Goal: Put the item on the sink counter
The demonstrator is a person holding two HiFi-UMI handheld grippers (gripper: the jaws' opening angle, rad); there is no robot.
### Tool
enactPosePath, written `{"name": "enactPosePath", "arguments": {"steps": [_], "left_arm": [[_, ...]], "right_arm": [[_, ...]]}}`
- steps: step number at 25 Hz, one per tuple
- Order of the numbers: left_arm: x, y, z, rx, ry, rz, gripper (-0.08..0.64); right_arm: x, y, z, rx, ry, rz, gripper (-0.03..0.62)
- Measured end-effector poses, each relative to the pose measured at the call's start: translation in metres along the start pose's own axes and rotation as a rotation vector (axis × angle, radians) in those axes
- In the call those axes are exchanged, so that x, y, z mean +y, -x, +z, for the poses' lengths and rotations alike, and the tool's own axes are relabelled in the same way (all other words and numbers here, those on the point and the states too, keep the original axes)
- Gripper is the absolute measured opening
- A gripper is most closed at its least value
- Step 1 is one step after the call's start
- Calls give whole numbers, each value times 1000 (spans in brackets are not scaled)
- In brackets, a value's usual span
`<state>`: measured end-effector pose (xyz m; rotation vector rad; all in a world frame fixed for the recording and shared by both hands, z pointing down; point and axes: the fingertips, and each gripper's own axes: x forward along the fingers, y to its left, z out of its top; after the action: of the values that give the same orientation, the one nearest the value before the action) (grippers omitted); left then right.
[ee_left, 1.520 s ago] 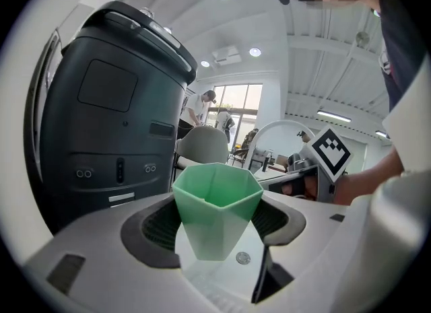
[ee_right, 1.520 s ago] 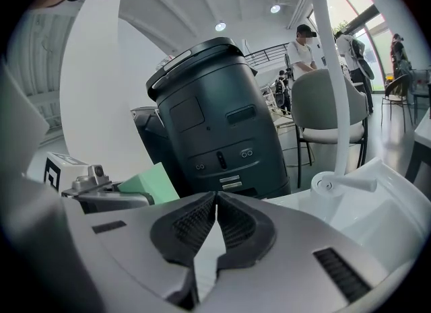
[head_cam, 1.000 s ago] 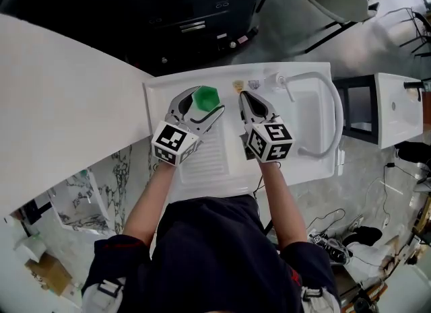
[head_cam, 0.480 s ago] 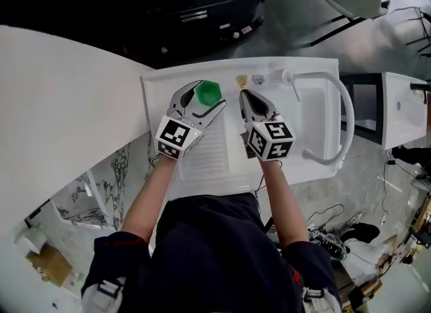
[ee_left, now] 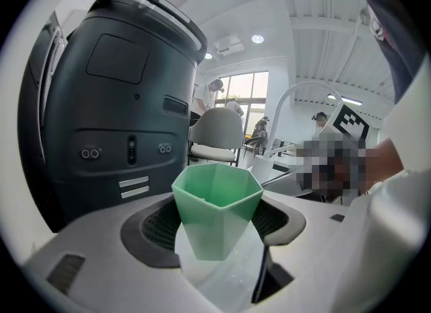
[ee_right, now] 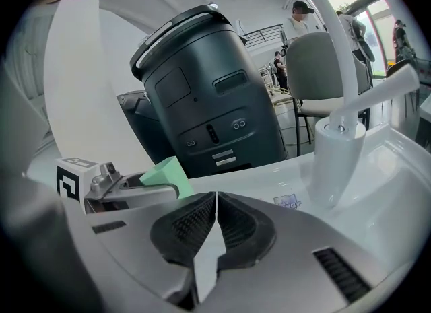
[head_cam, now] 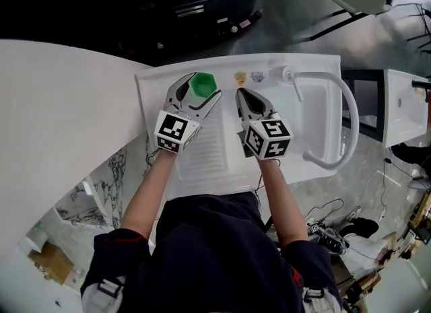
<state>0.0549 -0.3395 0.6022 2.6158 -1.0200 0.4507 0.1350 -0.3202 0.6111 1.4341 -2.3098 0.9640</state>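
The left tongs [head_cam: 203, 88] pinch a green faceted cup [head_cam: 203, 84], upright and open end up, with one ribbed pad against each side of it; the left gripper view shows the cup [ee_left: 217, 205] filling the gap between the spread pads [ee_left: 158, 227]. The cup is over the far left part of the white sink counter [head_cam: 151, 99], at 12 o'clock of the ribbed drainboard [head_cam: 209, 151]; whether its base touches the counter cannot be told. The right tongs [head_cam: 241, 93] lie at 3 o'clock of the left, well apart from the cup, pressed together with nothing between them, as the right gripper view shows [ee_right: 215, 200]. Two small stickers [head_cam: 248, 76] sit on the counter at 12 o'clock of their tips. At 3 o'clock of the right tongs is the basin [head_cam: 311, 126], with a white arched faucet [head_cam: 342, 113] curving over it. Beyond the counter's far edge, at 12 o'clock, stands a large dark machine [ee_left: 114, 103], and a grey chair [ee_left: 219, 130] is behind it.
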Motion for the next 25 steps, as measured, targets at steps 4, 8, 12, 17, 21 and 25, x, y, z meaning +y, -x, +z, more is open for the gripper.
{"name": "enactPosePath", "arguments": {"steps": [4,8,12,17,21,25], "left_arm": [[4,-5,-5,-5,-19,20,324],[6,-8,-9,-7,-28,24,324],[7,-13,-15,-2,-35,29,324],[8,-17,-22,5,-54,30,324],[8,-19,-27,6,-55,31,324],[5,-20,-25,-10,-67,23,324]], "right_arm": [[-1,-4,-8,11,-10,4,35],[-2,-6,-13,20,-17,4,35],[-5,-5,-15,25,-26,-1,35],[-5,-6,-21,37,-33,-2,35],[-6,-6,-28,49,-39,-4,35],[-7,-6,-30,56,-42,-5,35]]}}
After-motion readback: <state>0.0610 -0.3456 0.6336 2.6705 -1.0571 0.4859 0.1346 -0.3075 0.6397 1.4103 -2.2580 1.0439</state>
